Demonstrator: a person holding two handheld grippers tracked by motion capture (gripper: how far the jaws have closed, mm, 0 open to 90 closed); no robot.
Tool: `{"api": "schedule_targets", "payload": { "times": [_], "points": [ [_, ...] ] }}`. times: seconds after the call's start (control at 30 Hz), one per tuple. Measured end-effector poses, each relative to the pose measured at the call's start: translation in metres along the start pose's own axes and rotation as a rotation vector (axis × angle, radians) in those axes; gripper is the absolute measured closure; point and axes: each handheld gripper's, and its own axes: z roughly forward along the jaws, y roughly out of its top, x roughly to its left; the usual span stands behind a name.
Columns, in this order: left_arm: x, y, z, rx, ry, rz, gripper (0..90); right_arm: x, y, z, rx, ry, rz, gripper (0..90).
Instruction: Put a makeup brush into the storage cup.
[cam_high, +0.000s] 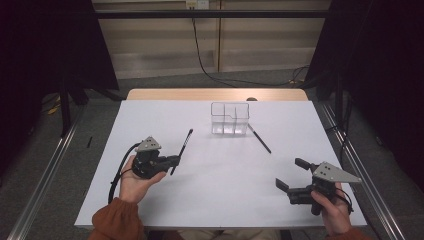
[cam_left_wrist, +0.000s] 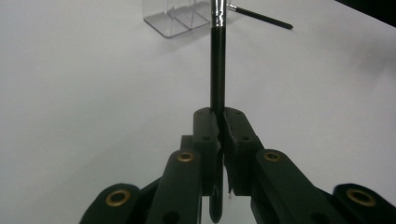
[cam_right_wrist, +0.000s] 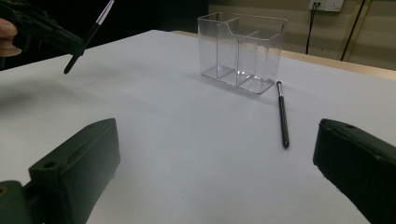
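The left gripper (cam_high: 172, 161) clamped its fingers (cam_left_wrist: 207, 135) on the lower handle of a black makeup brush (cam_high: 181, 150), lifted off the white surface (cam_high: 200, 200) left of centre and angled toward the clear divided organizer (cam_high: 229, 119). The organizer stood near the far edge, with a second black brush (cam_high: 259, 139) lying just beside its right side. The right gripper (cam_high: 290, 175) hovered near the front right corner, its fingers (cam_right_wrist: 79, 172) spread wide with nothing between them. Bare surface lay open between both grippers and the organizer.
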Motion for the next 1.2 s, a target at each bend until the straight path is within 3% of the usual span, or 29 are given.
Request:
{"api": "schedule_targets", "payload": {
  "times": [0.1, 0.23, 0.3, 0.5, 0.87, 1.03, 1.2],
  "points": [
    [-0.002, -0.002, -0.001, -0.029, 0.003, 0.013, 84.4, 0.001, 0.0, 0.0, 0.0, 0.008, -0.002, 0.0],
    [-0.005, -0.002, -0.002, -0.059, -0.028, 0.004, 84.4, 0.002, 0.0, 0.001, -0.002, 0.013, -0.002, 0.0],
    [-0.007, -0.002, -0.002, -0.098, -0.048, 0.001, 84.4, 0.002, 0.0, 0.001, -0.006, 0.018, 0.0, 0.1],
    [-0.009, -0.003, -0.003, -0.171, -0.036, 0.01, 84.4, 0.004, 0.001, 0.003, -0.012, 0.037, 0.015, 0.3],
    [-0.011, -0.003, -0.003, -0.233, -0.048, 0.03, 84.4, 0.006, 0.007, 0.006, -0.031, 0.053, 0.016, 0.6],
    [-0.012, -0.002, -0.003, -0.27, -0.079, 0.03, 84.4, 0.011, 0.016, 0.013, -0.058, 0.081, 0.006, 0.8],
    [-0.015, -0.002, -0.001, -0.276, -0.098, 0.032, 84.4, 0.016, 0.02, 0.021, -0.057, 0.109, -0.011, 0.8]
  ]
}}
